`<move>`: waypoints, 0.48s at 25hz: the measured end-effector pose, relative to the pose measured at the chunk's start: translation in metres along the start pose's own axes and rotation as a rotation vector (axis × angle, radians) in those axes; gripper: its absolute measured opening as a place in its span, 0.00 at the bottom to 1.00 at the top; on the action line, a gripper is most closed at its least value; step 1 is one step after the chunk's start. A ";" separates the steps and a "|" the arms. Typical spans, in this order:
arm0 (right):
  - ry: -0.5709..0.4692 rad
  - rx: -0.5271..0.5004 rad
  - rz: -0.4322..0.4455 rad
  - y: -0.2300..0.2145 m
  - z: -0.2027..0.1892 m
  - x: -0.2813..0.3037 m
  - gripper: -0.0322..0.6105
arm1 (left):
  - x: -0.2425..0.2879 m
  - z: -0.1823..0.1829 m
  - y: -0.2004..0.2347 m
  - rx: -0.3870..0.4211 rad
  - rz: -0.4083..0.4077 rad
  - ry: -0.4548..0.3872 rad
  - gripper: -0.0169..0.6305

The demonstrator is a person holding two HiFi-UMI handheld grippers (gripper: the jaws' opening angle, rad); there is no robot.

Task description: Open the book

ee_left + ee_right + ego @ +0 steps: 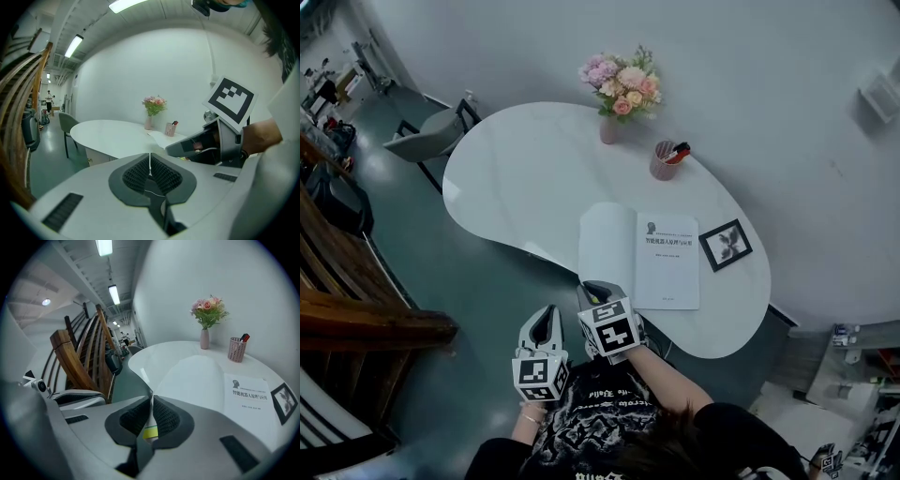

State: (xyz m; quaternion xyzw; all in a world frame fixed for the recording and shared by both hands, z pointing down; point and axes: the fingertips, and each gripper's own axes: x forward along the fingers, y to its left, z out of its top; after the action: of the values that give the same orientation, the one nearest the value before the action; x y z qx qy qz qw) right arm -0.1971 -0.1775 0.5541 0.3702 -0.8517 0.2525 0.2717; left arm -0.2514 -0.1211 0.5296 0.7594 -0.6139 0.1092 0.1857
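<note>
The white book lies on the white table [511, 178] with its title page [667, 262] showing. Its cover [607, 239] is swung over to the left and curves upward. My right gripper [596, 289] is at the cover's near corner, shut on its edge. In the right gripper view the cover [197, 373] runs up into the closed pads of my right gripper [151, 399], and the printed page [248, 397] lies to the right. My left gripper [547, 323] hangs off the table's near edge, left of the right one. It [150, 161] is shut and empty.
A vase of flowers [622, 89] and a pink pen holder [664, 161] stand at the table's far side. A black picture frame [726, 245] lies right of the book. A grey chair [427, 136] stands at the table's left end. Wooden stair rails [366, 319] rise on the left.
</note>
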 end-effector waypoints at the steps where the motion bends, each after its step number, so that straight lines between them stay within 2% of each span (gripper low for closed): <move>1: 0.001 0.003 0.002 0.001 0.000 0.002 0.12 | 0.000 -0.001 0.000 -0.001 -0.002 0.002 0.07; 12: 0.018 0.028 0.014 0.009 -0.005 0.033 0.12 | 0.006 -0.002 0.011 -0.003 -0.013 0.018 0.07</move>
State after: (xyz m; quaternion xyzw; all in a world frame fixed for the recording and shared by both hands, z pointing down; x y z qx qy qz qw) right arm -0.2213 -0.1853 0.5774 0.3655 -0.8482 0.2698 0.2722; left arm -0.2604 -0.1275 0.5356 0.7621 -0.6074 0.1138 0.1931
